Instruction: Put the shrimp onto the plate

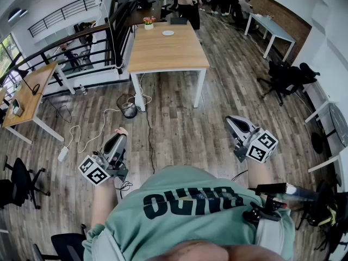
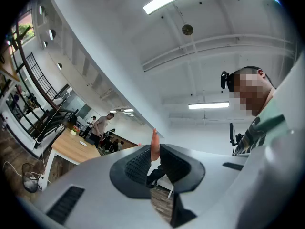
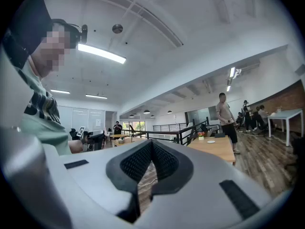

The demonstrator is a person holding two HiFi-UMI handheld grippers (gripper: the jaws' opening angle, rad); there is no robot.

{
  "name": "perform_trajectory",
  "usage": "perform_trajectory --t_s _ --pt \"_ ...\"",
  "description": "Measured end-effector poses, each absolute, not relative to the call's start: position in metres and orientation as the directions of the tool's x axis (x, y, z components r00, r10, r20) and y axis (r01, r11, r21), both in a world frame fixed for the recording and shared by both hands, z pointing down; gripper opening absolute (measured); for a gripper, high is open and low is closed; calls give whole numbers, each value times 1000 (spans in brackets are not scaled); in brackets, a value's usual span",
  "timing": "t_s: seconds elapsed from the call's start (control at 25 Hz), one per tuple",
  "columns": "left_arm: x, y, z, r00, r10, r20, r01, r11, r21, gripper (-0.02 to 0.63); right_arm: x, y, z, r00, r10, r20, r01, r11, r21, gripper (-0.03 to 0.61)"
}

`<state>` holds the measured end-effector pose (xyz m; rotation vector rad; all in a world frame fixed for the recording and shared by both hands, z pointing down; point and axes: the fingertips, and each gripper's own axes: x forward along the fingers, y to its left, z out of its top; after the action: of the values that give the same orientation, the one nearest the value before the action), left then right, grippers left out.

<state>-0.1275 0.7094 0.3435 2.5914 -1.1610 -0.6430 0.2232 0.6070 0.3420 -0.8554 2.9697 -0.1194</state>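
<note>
**A:** What's the left claw doing?

**B:** It's pinching the shrimp, a thin pink piece standing upright between the pads with its tip poking out above them. The claw is tilted a little upward, I'd say so the shrimp can't slide out forward while it is carried.

**A:** And the right claw?

**B:** Pressed together at the tips, with nothing between them. It's held out level at the person's side. I take it to be idle, since one claw is enough for this job.

**A:** Why is the shrimp in the air and not set down?

**B:** There's only bare floor below both claws. The plate lies well apart from them, on the far end of the wooden worktop, near a flower pot. Nothing is on the plate that I can see.

**A:** So what's left?

**B:** As I judge it, crossing over to the worktop, then letting go over the plate.
</note>
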Motion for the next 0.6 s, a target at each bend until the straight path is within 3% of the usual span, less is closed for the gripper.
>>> perform_trajectory --t_s 0.6 --pt "-109 706 347 584 -758 -291 -660 -652 372 61 239 597 347 -856 -516 -32 -512 855 -87 6"
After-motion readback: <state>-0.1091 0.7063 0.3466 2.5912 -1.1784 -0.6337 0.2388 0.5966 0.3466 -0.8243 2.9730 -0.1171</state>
